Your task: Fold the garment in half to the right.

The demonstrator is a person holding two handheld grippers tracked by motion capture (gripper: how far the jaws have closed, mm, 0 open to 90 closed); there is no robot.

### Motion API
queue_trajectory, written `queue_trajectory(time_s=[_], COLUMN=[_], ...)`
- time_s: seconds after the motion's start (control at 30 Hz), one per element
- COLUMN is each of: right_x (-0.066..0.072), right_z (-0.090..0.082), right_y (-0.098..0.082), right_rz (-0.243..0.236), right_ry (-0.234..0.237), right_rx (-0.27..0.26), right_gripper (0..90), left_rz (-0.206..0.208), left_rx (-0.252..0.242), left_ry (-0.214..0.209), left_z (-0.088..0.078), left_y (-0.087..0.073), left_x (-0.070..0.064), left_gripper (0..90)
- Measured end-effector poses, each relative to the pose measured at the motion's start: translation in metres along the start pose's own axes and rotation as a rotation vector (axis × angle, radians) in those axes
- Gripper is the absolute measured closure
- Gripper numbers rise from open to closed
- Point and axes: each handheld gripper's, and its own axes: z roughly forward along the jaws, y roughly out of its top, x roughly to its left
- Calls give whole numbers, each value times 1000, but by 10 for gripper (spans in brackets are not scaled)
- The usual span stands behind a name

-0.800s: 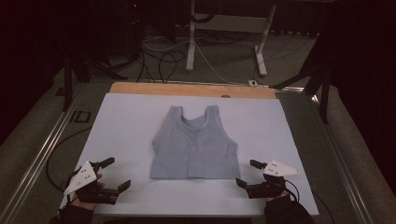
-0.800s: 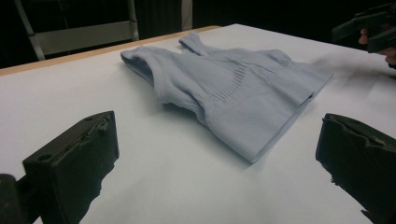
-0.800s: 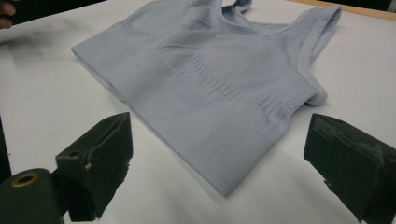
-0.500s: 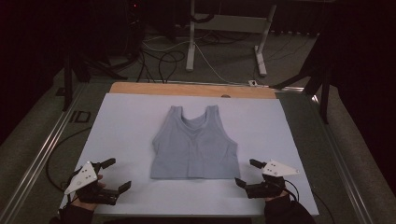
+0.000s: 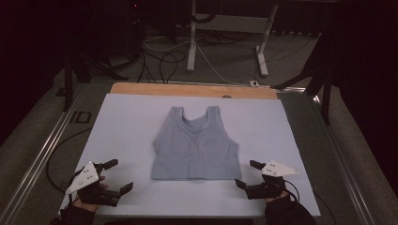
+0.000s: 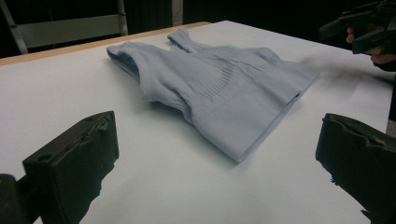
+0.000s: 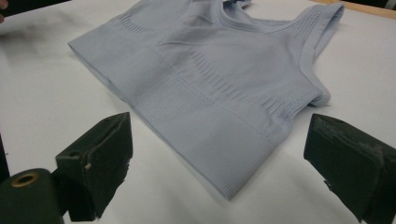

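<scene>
While both hands sit low at the near edge of the table, left gripper [image 5: 115,177] has jaws spread wide, nothing between them, hovering over bare white surface near the near-left corner. Right gripper [image 5: 247,174] also wide open and empty, near the near-right corner, jaws aimed inward toward the garment. Grey three-cornered plate on top of each gripper, cable trailing off the right one.

Between the two grippers lies a light blue tank top [image 5: 194,145], flat on the white table [image 5: 126,122], straps pointing away from the person, hem toward the near edge. Both grippers are near the hem corners but apart from the fabric, no contact. In the left gripper view the top [image 6: 219,88] lies ahead of the jaws, nearest hem corner just beyond them. In the right gripper view the ribbed hem band [image 7: 201,135] runs between the two black jaws, corner close.

Beyond the white surface: a wooden strip [image 5: 192,90] along the far edge, dark floor with cables [image 5: 159,61] and a white metal stand [image 5: 225,28].
</scene>
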Motion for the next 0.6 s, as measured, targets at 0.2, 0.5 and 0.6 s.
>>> queue_trajectory(time_s=[0.2,0.5,0.6], right_x=[4,11,12], right_z=[-4,-16,-17], right_y=[7,32,43], right_rz=[12,-13,-31], right_ry=[10,-3,-3], right_rx=[-28,-50,-47], right_gripper=[81,81,81], left_rz=[0,17,16], left_rx=[1,0,4], left_ry=[-9,-10,-16], left_z=[-1,-10,-11], left_y=[2,18,23], left_x=[-2,-4,-4], left_gripper=[0,0,0])
